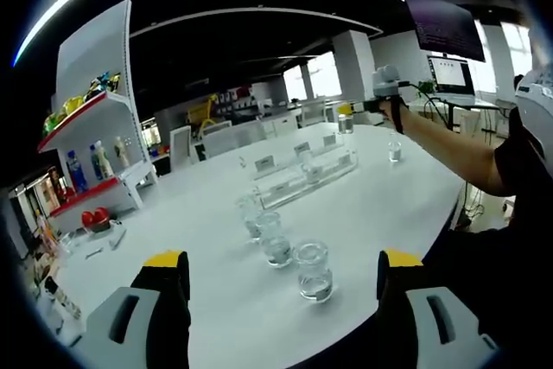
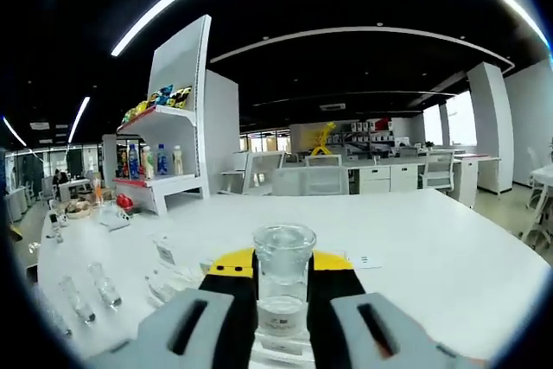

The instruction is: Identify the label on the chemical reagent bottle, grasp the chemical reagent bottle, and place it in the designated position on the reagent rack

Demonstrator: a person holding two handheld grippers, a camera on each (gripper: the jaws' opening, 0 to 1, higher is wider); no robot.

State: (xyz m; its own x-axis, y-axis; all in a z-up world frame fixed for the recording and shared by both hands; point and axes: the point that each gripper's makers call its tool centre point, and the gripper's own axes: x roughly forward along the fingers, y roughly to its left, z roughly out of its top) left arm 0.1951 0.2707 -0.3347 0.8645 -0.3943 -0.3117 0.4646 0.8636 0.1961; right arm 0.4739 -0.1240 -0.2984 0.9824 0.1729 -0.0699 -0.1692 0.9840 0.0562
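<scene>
I read right gripper (image 2: 281,300) clenched on reagent bottle (image 2: 282,287), upright, over the table's (image 2: 432,239) far side | reagent rack (image 1: 307,172) lies nearer and left of it (label too small to read) | left gripper (image 1: 281,287) released, near three loose bottles (image 1: 314,270)

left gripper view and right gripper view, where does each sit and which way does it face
Left gripper view: rides the open left gripper, facing across the white table at three glass bottles; the person's arm shows.
Right gripper view: rides the right gripper, shut on a bottle, facing the shelf.
Shared: table, shelf.
</scene>
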